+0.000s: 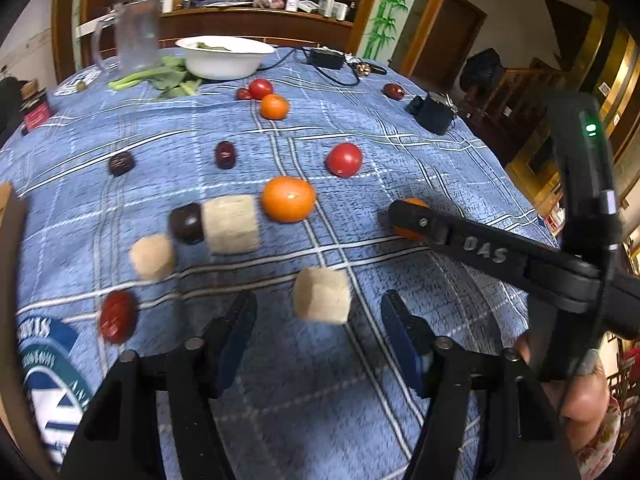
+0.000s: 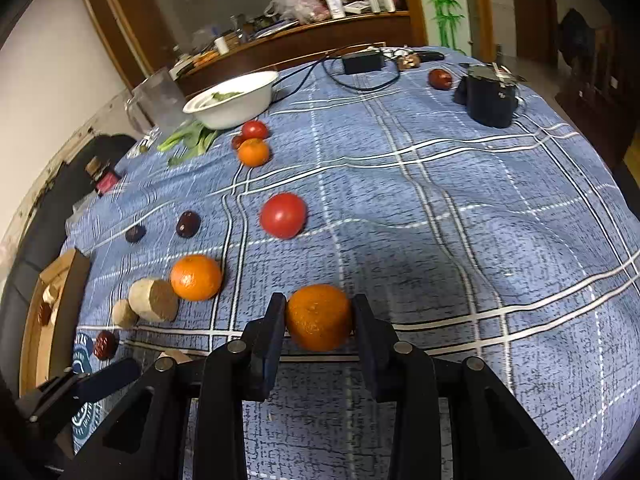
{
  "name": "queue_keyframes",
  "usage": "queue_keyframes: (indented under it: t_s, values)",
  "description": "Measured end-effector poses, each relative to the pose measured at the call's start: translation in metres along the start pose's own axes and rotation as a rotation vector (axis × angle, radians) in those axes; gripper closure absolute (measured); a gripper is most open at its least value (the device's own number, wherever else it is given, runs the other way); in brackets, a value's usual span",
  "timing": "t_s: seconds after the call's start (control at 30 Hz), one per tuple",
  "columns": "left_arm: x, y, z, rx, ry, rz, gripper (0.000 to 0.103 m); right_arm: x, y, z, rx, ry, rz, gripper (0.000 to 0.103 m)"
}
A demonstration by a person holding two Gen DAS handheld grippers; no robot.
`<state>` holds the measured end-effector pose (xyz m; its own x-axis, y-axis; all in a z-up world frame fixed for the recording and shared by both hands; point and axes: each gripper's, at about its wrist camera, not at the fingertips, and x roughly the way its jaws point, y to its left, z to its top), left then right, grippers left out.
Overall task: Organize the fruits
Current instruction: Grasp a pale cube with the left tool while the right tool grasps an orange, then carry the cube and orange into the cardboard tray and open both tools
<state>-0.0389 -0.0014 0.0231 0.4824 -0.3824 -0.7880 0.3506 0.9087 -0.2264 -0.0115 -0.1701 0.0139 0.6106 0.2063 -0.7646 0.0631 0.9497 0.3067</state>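
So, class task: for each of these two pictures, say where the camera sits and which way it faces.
Left wrist: on the left gripper, facing down-forward at a beige block; a hand shows.
Right wrist: on the right gripper, facing its clamped orange.
Shared: that orange, red tomato, white bowl.

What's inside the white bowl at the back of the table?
Green leaves show over the rim of the white bowl; more leafy stalks lie on the cloth beside it. The bowl's bottom is hidden by its wall.
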Motion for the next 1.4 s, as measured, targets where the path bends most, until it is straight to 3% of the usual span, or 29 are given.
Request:
queue_keyframes:
  t_s: [0.13, 0.3, 0.37, 0.53, 0.87, 1.1, 1.4]
  values:
    - [0.013, -0.003, 0.004, 0.013, 0.011, -0.009, 0.059, -0.002, -0.012, 0.002, 0.062, -0.004, 0.018, 0.068]
    - [0.015, -0.002, 0.002, 0.042, -0.037, -0.008, 0.071, 0.000, -0.014, 0.002, 0.085, 0.007, 0.037, 0.068]
    - [0.014, 0.005, 0.002, 0.009, -0.042, -0.048, 0.078, -0.001, -0.013, 0.003, 0.079, 0.003, 0.033, 0.068]
    - [0.012, 0.008, 0.001, -0.004, -0.056, -0.076, 0.080, -0.001, -0.014, 0.003, 0.083, -0.006, 0.030, 0.068]
    - [-0.005, 0.001, -0.008, 0.032, -0.111, -0.026, 0.081, -0.005, -0.019, 0.007, 0.080, -0.057, -0.004, 0.068]
    - [-0.047, 0.013, -0.026, 0.006, -0.200, 0.023, 0.080, -0.009, -0.023, 0.006, 0.085, -0.081, -0.039, 0.068]
    - [-0.105, 0.054, -0.048, -0.064, -0.250, 0.050, 0.080, -0.023, -0.010, 0.000, 0.051, -0.122, -0.073, 0.068]
